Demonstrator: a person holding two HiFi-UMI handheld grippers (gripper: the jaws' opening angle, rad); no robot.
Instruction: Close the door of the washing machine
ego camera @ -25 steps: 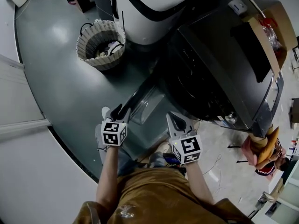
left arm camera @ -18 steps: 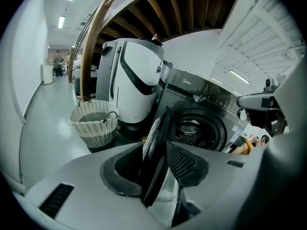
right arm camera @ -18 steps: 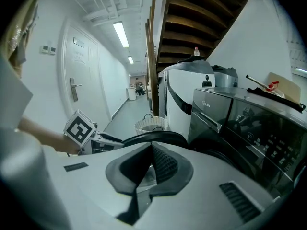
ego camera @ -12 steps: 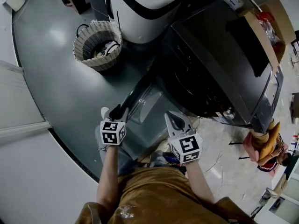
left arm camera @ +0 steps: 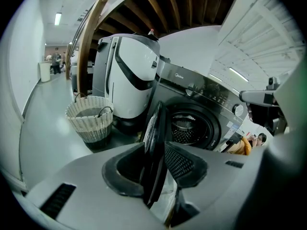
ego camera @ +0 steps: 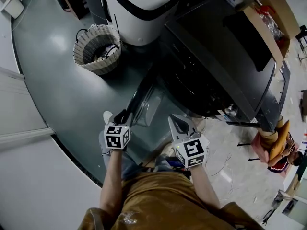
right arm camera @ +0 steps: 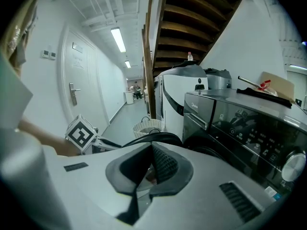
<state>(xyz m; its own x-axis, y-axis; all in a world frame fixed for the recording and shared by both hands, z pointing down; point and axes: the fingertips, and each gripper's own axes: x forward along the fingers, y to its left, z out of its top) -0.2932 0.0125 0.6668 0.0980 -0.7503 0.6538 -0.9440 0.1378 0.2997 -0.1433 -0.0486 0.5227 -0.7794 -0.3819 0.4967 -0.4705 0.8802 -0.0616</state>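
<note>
Between the left tongs (left arm camera: 155,150), the edge of the open door (ego camera: 146,104) is clamped.
The door swings well out from the washer (ego camera: 216,56), its rim caught at the left tongs' tips and its glass reaching away from them toward the hinge. Past the door, ahead and a little to the right of the left tongs, the dark drum mouth (left arm camera: 189,128) gapes uncovered. The right tongs (ego camera: 181,123) hang just beside the door's glass on its right side, tips pressed together with nothing in them, pointing at the washer's front. Ahead and left of the left tongs a wicker basket (ego camera: 96,49) sits on the floor, near a white machine (ego camera: 139,8) that stands next to the washer. The person crouches behind both tongs, arms stretched forward.
</note>
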